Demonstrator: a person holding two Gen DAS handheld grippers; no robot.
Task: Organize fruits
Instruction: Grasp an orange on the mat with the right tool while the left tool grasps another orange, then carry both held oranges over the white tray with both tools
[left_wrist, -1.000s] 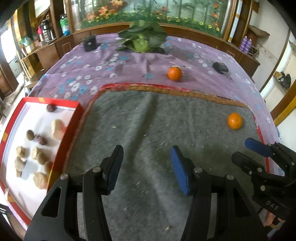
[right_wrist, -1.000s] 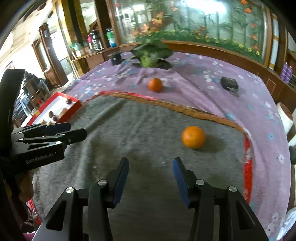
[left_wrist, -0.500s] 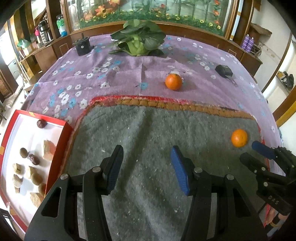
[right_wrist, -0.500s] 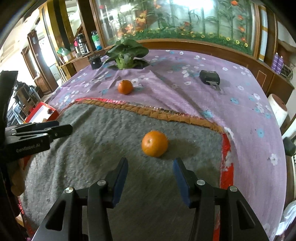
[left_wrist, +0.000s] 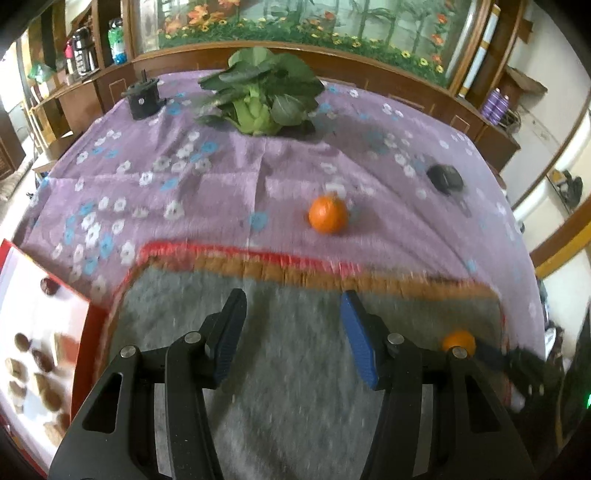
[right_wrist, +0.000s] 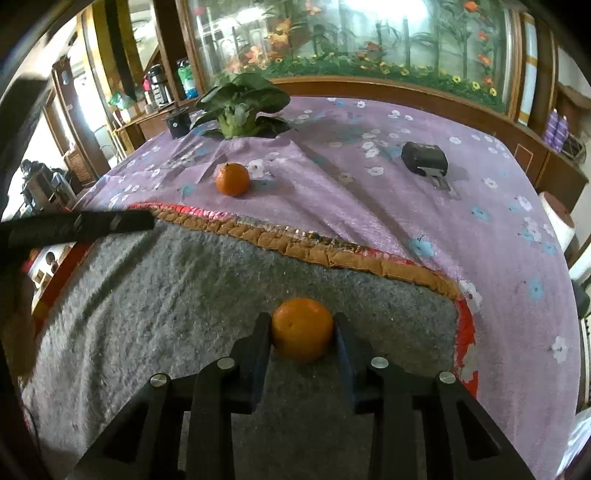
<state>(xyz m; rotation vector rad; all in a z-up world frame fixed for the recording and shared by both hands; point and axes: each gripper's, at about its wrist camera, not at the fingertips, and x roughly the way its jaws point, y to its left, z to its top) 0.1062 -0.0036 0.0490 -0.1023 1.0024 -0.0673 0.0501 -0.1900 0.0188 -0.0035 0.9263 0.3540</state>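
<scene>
Orange fruit (right_wrist: 302, 329), purple flower-print cloth (right_wrist: 480, 206), grey mat (right_wrist: 166, 295) with red-orange edging, green leafy vegetable (right_wrist: 242, 103)

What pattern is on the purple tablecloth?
Small white and blue flowers on the purple tablecloth; clearest in the right wrist view.

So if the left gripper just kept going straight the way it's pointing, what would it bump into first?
Most likely the grey felt mat, since the left gripper tilts down at it with nothing between its open fingers. The orange on the purple cloth lies further ahead, slightly right; depth is hard to judge.
</scene>
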